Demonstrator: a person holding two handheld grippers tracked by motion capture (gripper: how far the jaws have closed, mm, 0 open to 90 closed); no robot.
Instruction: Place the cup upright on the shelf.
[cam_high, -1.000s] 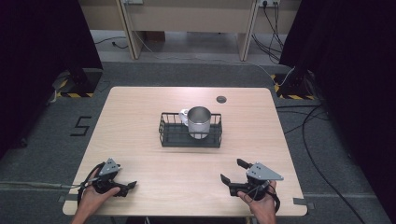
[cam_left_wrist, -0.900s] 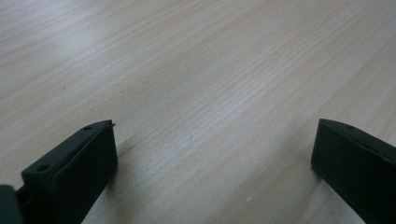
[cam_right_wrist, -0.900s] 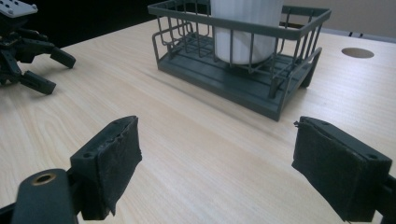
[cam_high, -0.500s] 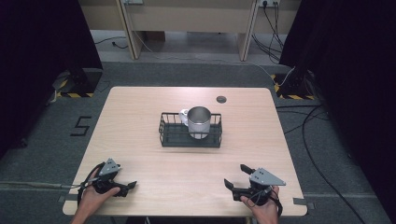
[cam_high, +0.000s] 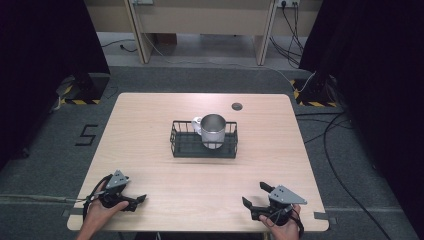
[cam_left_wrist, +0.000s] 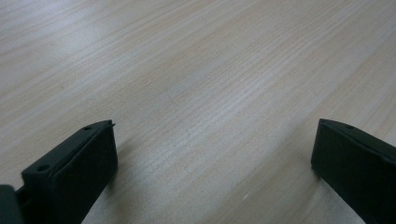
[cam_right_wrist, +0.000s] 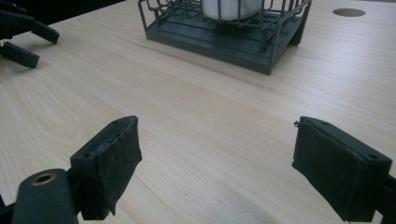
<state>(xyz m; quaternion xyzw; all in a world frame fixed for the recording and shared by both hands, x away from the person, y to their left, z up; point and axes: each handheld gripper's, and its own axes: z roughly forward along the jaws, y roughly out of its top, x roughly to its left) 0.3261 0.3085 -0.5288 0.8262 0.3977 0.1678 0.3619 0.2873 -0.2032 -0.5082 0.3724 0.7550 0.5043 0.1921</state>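
A dark wire basket (cam_high: 186, 146) sits at the middle of the wooden table (cam_high: 150, 125), with a silver-grey mug (cam_high: 213, 131) upright inside it, its pale handle turned left. My left gripper (cam_high: 139, 201) rests low at the near left corner, jaws wide apart over bare wood (cam_left_wrist: 215, 123). At the near right, my right gripper (cam_high: 255, 194) is open too, pointing toward the basket (cam_right_wrist: 224, 39) with nothing between its jaws (cam_right_wrist: 215, 122). The mug's pale base (cam_right_wrist: 229, 7) shows at the top of the right gripper view. Both grippers lie well short of the basket.
A small dark round hole (cam_high: 236, 106) is set in the table near its far edge, right of centre. Cables and black curtains surround the table on the floor. In the right gripper view the left gripper's jaws (cam_right_wrist: 23, 37) show at upper left.
My right gripper has drawn back toward the near edge and slightly to the right. The left gripper, basket and mug have stayed put.
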